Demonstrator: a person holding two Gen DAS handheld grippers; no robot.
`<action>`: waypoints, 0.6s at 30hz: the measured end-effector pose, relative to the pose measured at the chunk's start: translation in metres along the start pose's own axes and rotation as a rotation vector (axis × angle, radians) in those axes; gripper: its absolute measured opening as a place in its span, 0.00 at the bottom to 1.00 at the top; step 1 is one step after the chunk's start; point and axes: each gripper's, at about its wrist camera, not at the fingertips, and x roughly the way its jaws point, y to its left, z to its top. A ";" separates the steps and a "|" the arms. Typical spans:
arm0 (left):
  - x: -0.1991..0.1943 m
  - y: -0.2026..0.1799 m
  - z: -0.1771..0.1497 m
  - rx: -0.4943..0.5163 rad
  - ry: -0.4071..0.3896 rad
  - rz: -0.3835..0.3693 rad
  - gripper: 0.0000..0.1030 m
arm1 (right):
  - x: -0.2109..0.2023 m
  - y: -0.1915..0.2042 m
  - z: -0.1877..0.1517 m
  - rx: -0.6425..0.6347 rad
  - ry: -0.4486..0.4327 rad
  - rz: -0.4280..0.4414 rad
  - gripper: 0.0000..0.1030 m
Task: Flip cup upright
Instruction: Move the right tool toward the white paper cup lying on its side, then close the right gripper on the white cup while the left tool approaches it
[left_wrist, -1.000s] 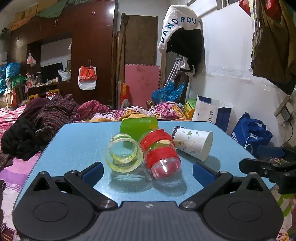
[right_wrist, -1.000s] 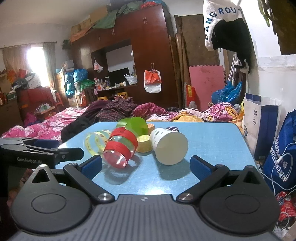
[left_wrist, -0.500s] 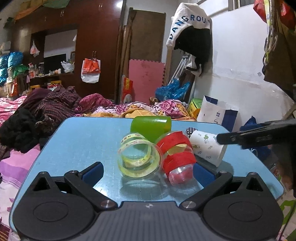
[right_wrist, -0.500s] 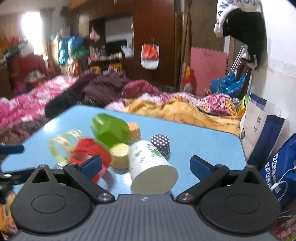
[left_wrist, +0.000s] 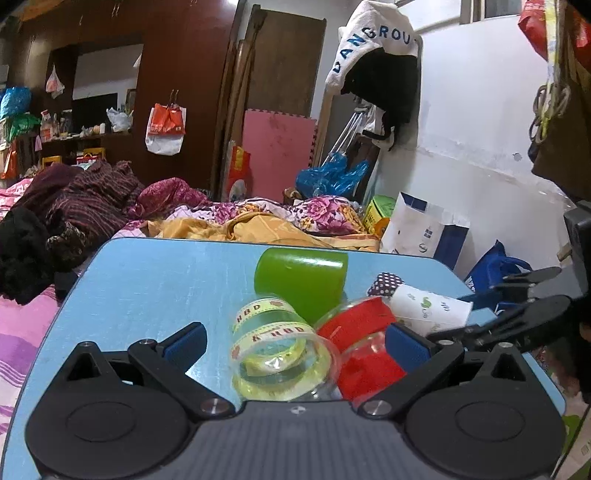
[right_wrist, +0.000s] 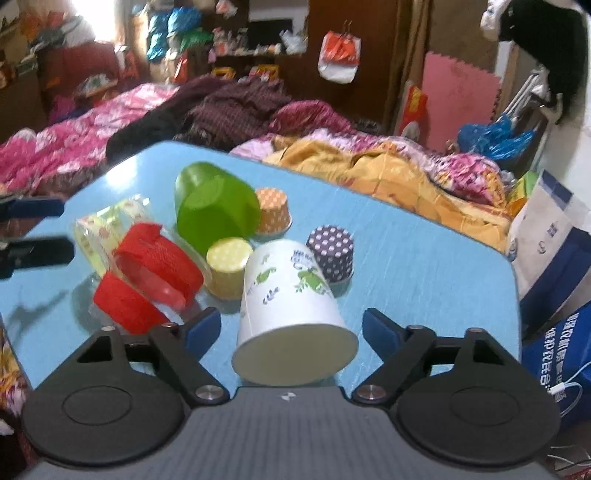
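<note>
On a light blue table (right_wrist: 424, 258), a cluster of cups lies on their sides. Nearest the right gripper (right_wrist: 291, 330) is a white paper cup (right_wrist: 291, 295) with green leaf prints, tipped over with its flat base toward the camera, sitting between the spread fingers but not touched. Beside it lie a green cup (right_wrist: 216, 216), a red-banded clear cup (right_wrist: 151, 275) and three small dotted baking cups. The left gripper (left_wrist: 295, 341), also spread wide, frames a clear cup with yellow bands (left_wrist: 280, 354).
</note>
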 end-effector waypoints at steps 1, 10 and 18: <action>0.003 0.002 0.000 -0.006 0.003 0.001 1.00 | 0.002 0.000 0.001 -0.017 0.018 0.002 0.74; 0.009 0.023 -0.003 -0.069 -0.009 -0.010 1.00 | 0.000 -0.004 0.010 -0.141 0.103 0.049 0.68; 0.005 0.029 -0.008 -0.104 -0.003 -0.168 1.00 | -0.018 -0.003 -0.007 -0.334 0.151 0.126 0.68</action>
